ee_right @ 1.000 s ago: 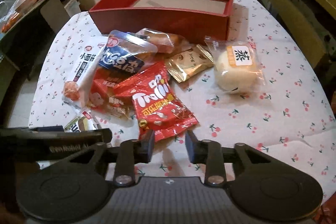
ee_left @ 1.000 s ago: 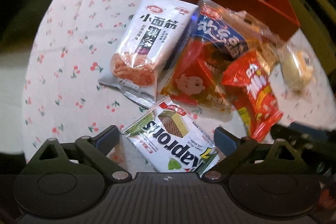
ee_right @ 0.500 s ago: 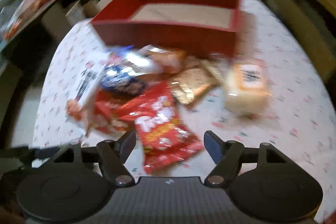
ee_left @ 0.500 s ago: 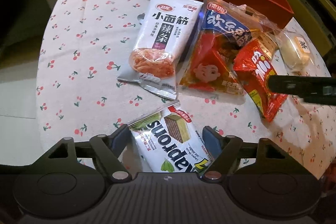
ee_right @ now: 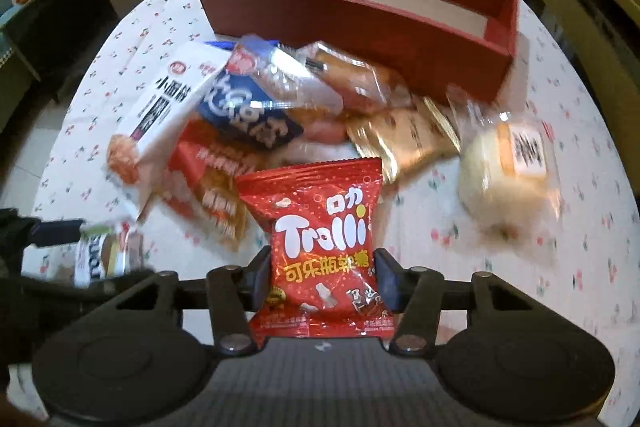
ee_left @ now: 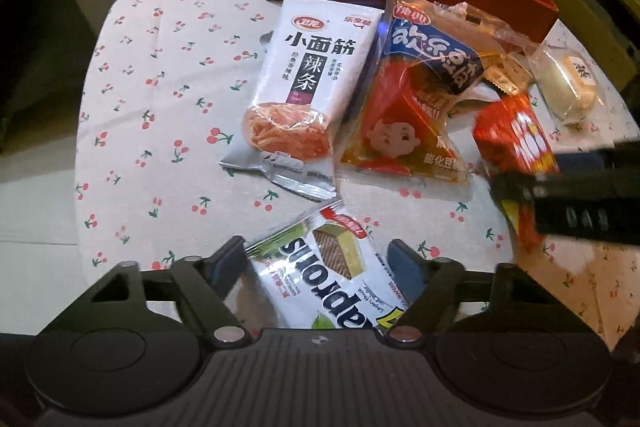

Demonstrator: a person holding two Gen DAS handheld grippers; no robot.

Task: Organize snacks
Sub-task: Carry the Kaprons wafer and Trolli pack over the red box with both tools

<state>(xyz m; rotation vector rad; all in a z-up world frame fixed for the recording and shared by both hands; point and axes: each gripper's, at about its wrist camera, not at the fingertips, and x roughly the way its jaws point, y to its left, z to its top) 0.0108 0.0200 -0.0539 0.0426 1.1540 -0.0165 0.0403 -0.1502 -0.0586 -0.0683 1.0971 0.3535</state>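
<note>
Trolli bag sits btwn right gripper fingers; left gripper straddles wafer pack.

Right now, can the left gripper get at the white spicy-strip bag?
Probably not directly: the left gripper straddles the Kaprons wafer pack, which lies between it and the white spicy-strip bag.

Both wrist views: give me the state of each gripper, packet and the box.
Left gripper: open, straddling wafer packet.
Right gripper: around red Trolli bag; grip unclear.
Red box: open-topped, no snacks visible inside.
White spicy-strip packet: flat on tablecloth.
Bun: wrapped, on table.
</note>
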